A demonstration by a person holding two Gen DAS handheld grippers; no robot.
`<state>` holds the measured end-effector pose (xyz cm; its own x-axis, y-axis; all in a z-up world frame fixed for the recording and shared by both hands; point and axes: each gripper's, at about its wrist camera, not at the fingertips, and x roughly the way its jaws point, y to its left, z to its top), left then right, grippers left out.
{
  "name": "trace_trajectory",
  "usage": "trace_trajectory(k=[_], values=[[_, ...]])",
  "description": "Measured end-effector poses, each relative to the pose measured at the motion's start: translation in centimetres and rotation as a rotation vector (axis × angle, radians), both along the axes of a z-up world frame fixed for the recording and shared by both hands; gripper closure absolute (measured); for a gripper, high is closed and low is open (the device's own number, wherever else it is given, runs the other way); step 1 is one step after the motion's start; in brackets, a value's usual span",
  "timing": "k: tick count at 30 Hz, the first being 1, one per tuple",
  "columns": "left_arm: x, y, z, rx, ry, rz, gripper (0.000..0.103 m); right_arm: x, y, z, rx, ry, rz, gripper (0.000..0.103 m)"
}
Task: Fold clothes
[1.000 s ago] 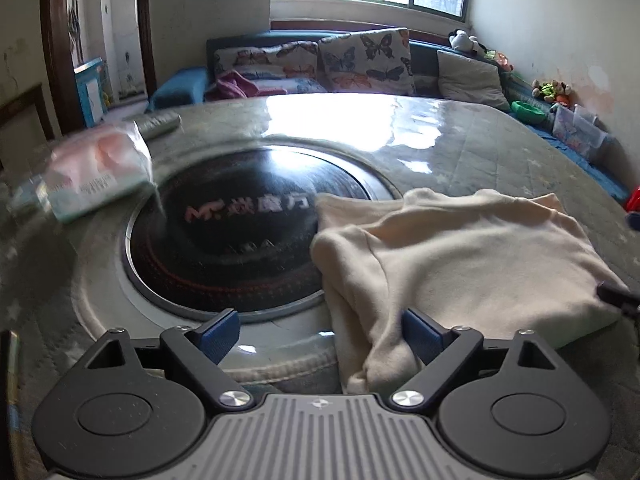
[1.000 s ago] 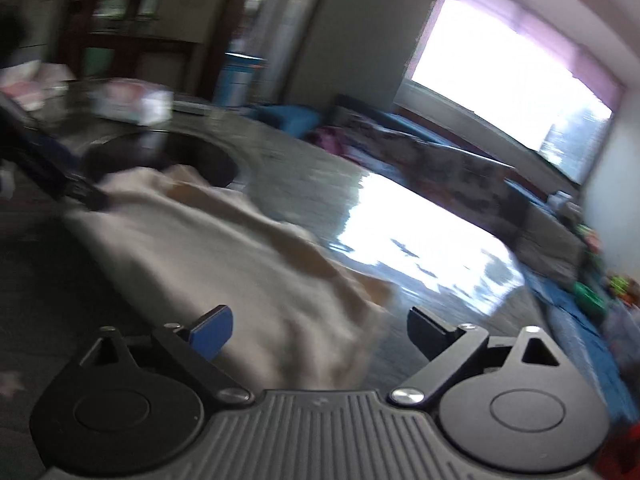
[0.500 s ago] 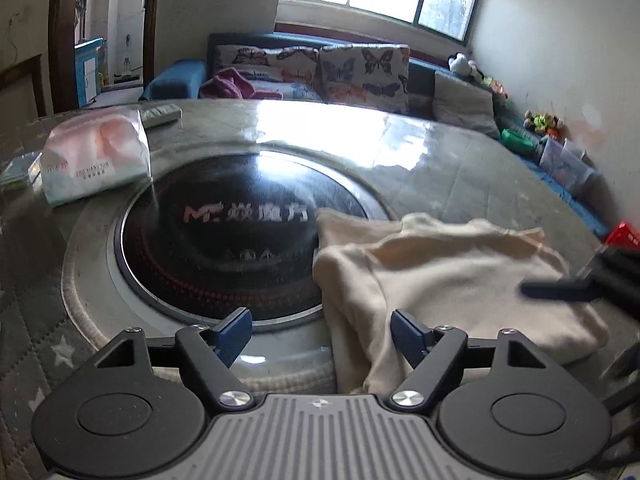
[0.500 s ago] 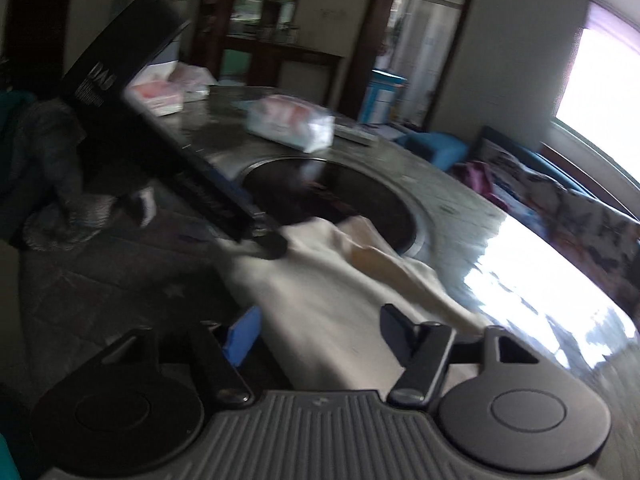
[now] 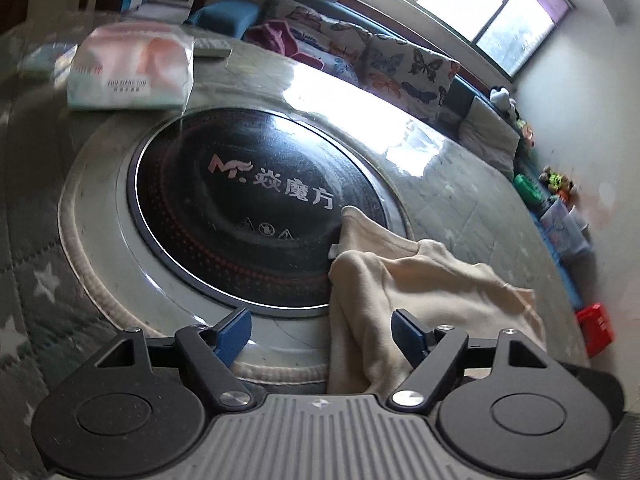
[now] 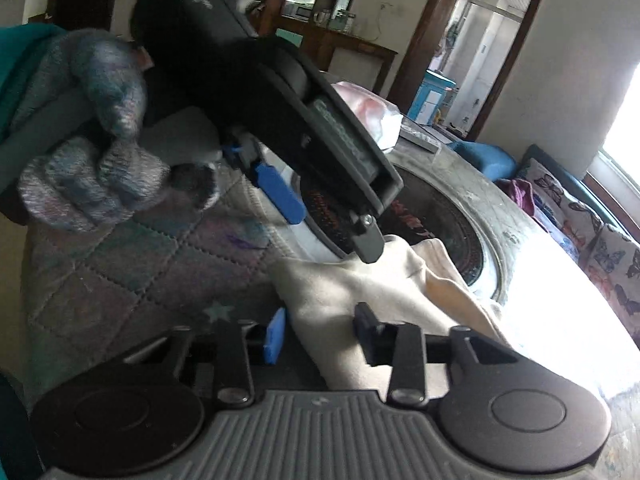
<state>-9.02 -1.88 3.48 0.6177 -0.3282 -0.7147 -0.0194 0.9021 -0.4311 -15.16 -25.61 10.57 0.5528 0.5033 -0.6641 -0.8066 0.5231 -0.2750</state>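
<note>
Both grippers hover with their jaws spread and nothing between the pads: the left gripper (image 5: 321,330) has its blue-tipped fingers wide apart, and the right gripper (image 6: 320,334) is parted a little less widely. Nearest of all is the cream garment (image 5: 424,292), a soft, fleecy top bunched into loose rolls, lying on the quilted table cover (image 5: 28,256). From the left wrist camera its near edge sits just ahead of the right-hand finger and drops toward the table's rim, so this gripper looks to need only a short reach forward and to its right to take that edge. From the right wrist camera the same cream garment (image 6: 372,292) runs between the fingers and away toward the far right, its long axis roughly along that view's line of sight; the left gripper (image 6: 320,220), held in a grey knitted glove (image 6: 92,168), hangs over its far corner. I judge both tools about equally near the cloth, at opposite ends. Beyond it lies the round, glossy black cooktop (image 5: 248,204), smooth and hard, with one corner of the cloth overlapping its rim. Farther off a plastic-wrapped tissue pack (image 5: 132,70) rests on the cover, and butterfly-print cushions (image 5: 408,68) line the sofa under the window.
</note>
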Motion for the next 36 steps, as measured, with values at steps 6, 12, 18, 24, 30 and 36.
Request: trace_trajectory(k=[6,12,18,24,30,36], values=[[-0.2,-0.3,0.1,-0.078,0.031,0.026,0.023,0.7,-1.2,1.2,0.085,0.052,-0.046,0.086],[-0.1,-0.4,0.3,-0.226,0.066,0.077,0.02,1.1,-3.3,2.7,0.176,0.103,-0.082,0.089],[0.0,-0.7,0.3,-0.375,0.083,0.123,0.02,1.2,-5.3,4.2,0.248,0.133,-0.115,0.09],[0.3,-1.6,0.3,-0.409,0.112,0.134,0.018,1.0,-6.4,4.8,0.285,0.137,-0.125,0.092],[0.8,-2.2,-1.3,-0.494,0.175,0.166,0.024,0.6,-7.7,5.3,0.336,0.155,-0.125,0.093],[1.4,-2.7,-2.4,-0.531,0.199,0.183,0.066,-0.4,-8.7,5.5,0.351,0.167,-0.104,0.093]])
